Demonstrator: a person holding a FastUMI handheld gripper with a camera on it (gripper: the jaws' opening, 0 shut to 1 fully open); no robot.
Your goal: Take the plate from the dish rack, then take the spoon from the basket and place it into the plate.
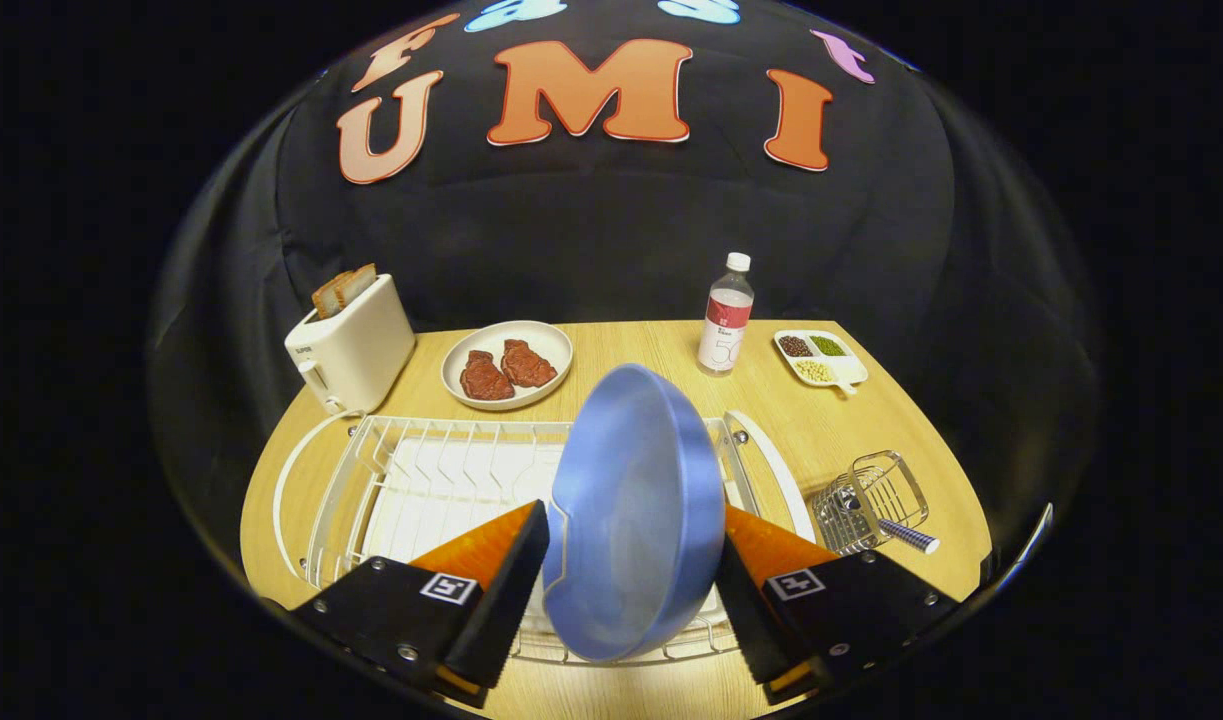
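The gripper (631, 590) has two black wedge-shaped fingers (496, 600) with orange upper faces. Each sits on a black block bearing a small square black-and-white marker, with silver screws set along the blocks' outer edges. The jaws' inner faces are flat and dark.

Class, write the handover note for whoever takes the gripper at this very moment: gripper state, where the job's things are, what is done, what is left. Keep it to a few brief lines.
Gripper: both fingers press on the blue plate, which stands on edge between them, over the white dish rack.
Spoon: lying in the wire basket on the table beside the rack, handle sticking out.
Done: plate gripped; whether it is fully free of the rack cannot be told.
Left: set the plate down on the wooden table, let go, fetch the spoon from the basket, place it in the plate.
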